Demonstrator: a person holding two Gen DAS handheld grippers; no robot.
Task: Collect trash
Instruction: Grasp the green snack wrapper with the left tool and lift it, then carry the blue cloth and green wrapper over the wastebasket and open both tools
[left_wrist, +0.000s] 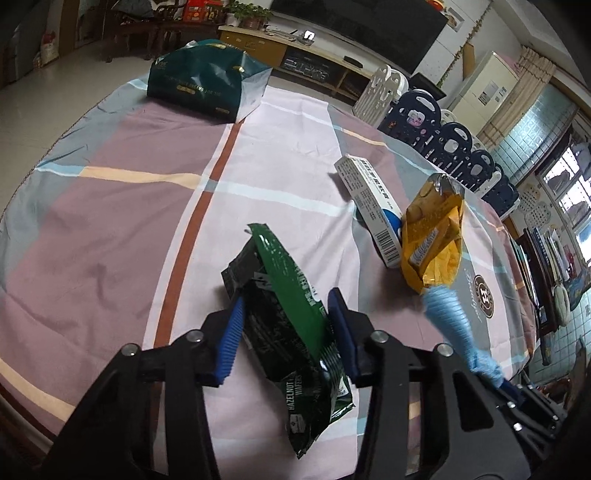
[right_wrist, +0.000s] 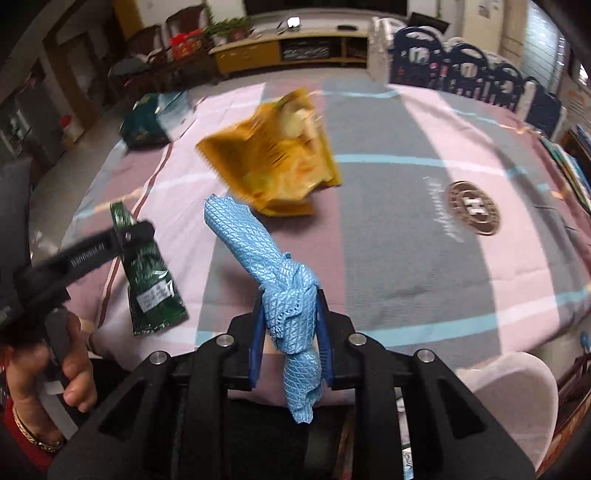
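Between the left tool's blue pads sits a green wafer wrapper, pinched at its middle, its printed end hanging toward the camera above the table. Right tool is nearly closed, clamped on a knotted blue cloth whose free end reaches up toward a yellow snack bag; the pictures do not show whether cloth and bag touch. Just beside the yellow bag lies a white box. A dark green bag stands at the table's far edge. A hand grips the left tool's handle.
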